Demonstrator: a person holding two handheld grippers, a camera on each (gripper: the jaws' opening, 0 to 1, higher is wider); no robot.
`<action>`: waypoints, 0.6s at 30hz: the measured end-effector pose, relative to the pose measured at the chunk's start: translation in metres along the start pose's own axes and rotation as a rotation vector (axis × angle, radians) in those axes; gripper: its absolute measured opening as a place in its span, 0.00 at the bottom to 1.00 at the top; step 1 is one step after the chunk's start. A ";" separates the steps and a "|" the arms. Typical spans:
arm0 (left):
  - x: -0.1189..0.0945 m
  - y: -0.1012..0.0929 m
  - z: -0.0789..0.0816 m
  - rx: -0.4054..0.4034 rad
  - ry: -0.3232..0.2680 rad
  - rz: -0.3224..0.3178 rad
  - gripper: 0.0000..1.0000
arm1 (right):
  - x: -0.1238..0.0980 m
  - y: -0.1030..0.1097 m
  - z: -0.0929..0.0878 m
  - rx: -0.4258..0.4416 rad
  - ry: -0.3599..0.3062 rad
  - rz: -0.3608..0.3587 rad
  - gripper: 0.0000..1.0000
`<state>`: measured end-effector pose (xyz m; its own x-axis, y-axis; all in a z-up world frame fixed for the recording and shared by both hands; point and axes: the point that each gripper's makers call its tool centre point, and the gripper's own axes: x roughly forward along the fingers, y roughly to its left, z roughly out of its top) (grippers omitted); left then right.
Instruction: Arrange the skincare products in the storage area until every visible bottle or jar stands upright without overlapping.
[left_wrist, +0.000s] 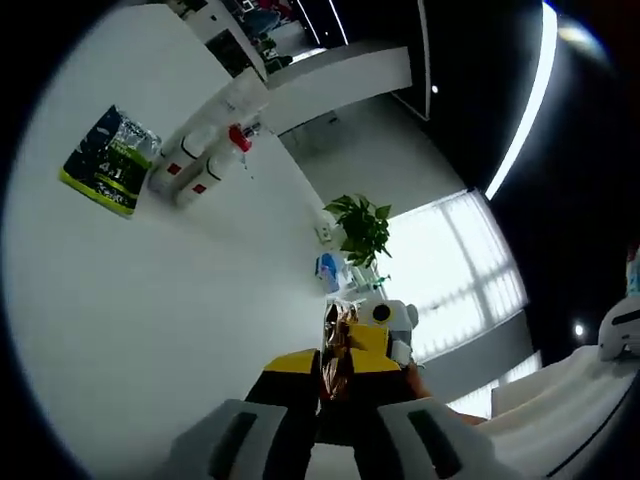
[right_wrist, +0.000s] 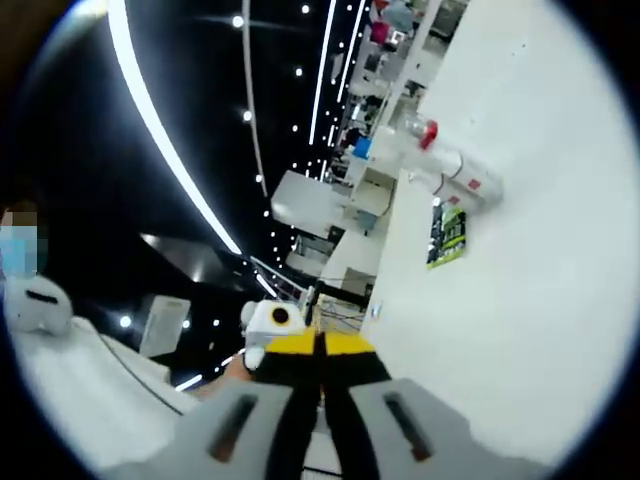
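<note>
White tabletop is carrying two white bottles lying beside a green sachet, far from both tools. Left tool and right tool are sitting closed, empty. Likely light, slippery plastic; grip mid-body.

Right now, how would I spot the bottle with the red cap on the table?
On the white table, find the green and dark packet. Beside it lie white bottles; the red-capped bottle is the one farthest from the packet, the only one with a red top.

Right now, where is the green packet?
In the left gripper view the green packet lies on the white table at upper left, right beside the white bottles.
</note>
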<state>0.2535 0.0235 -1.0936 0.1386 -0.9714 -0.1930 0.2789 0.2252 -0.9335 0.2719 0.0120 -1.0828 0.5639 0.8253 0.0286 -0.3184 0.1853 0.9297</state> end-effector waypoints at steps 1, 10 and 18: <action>0.000 -0.004 0.002 -0.006 -0.005 -0.014 0.04 | 0.002 0.001 -0.003 -0.008 0.009 0.000 0.00; -0.003 -0.003 0.012 -0.042 -0.044 -0.025 0.00 | 0.004 -0.003 -0.006 -0.063 0.024 -0.013 0.03; -0.005 0.009 0.007 0.018 -0.014 0.038 0.07 | 0.003 -0.006 -0.004 -0.046 0.004 -0.024 0.00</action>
<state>0.2623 0.0309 -1.0990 0.1629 -0.9609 -0.2239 0.2898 0.2635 -0.9201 0.2725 0.0152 -1.0893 0.5689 0.8224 0.0047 -0.3390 0.2293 0.9124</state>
